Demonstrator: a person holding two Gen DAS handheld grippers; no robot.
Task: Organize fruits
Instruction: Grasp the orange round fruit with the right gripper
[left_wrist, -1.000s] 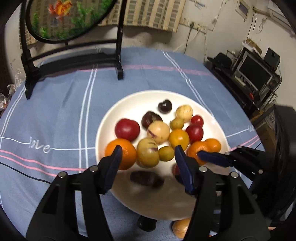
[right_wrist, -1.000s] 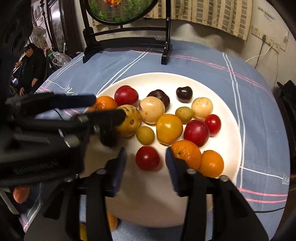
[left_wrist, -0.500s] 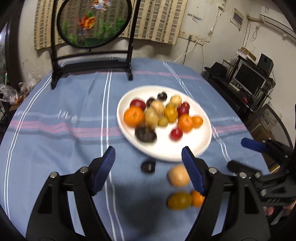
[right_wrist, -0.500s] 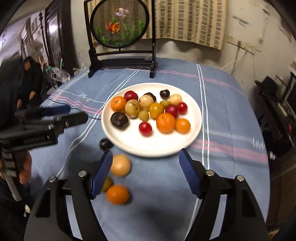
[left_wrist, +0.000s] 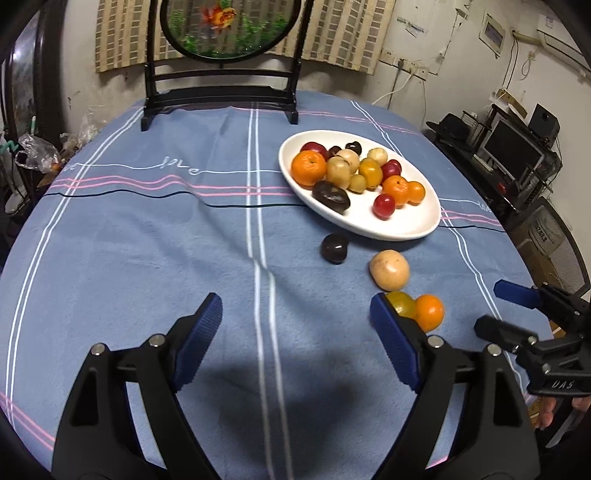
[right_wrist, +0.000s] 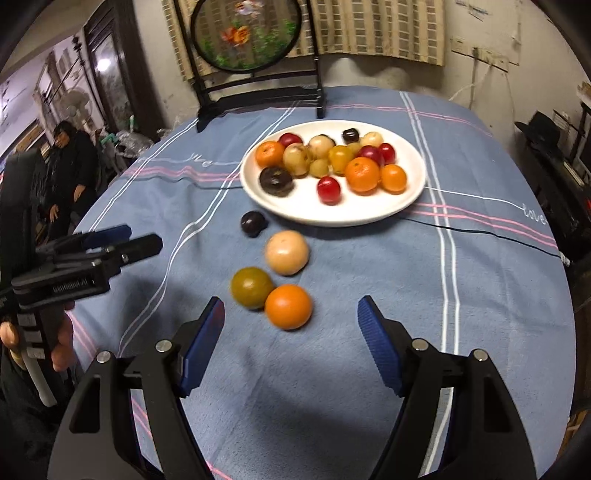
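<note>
A white plate (left_wrist: 406, 229) (right_wrist: 351, 210) holds several oranges, red, yellow and dark fruits. On the blue cloth in front of it lie a dark plum (left_wrist: 334, 248) (right_wrist: 253, 222), a tan fruit (left_wrist: 389, 269) (right_wrist: 287, 252), a green-yellow fruit (left_wrist: 402, 303) (right_wrist: 252, 287) and an orange (left_wrist: 428, 312) (right_wrist: 288, 306). My left gripper (left_wrist: 295, 301) (right_wrist: 146, 236) hangs over bare cloth left of them, its jaws opening with nothing between. My right gripper (right_wrist: 291, 302) (left_wrist: 487, 306) is open just behind the orange, pads apart from it.
A black stand with a round goldfish panel (left_wrist: 221, 88) fills the table's far edge. A monitor and speakers (left_wrist: 509, 147) stand past the right edge. A person (right_wrist: 70, 162) sits beyond the left edge. A hand (right_wrist: 59, 343) holds the left gripper.
Both grippers have drawn back from the plate toward the table's near side and spread wider. A dark fruit and a red fruit stay on the plate's near part.
</note>
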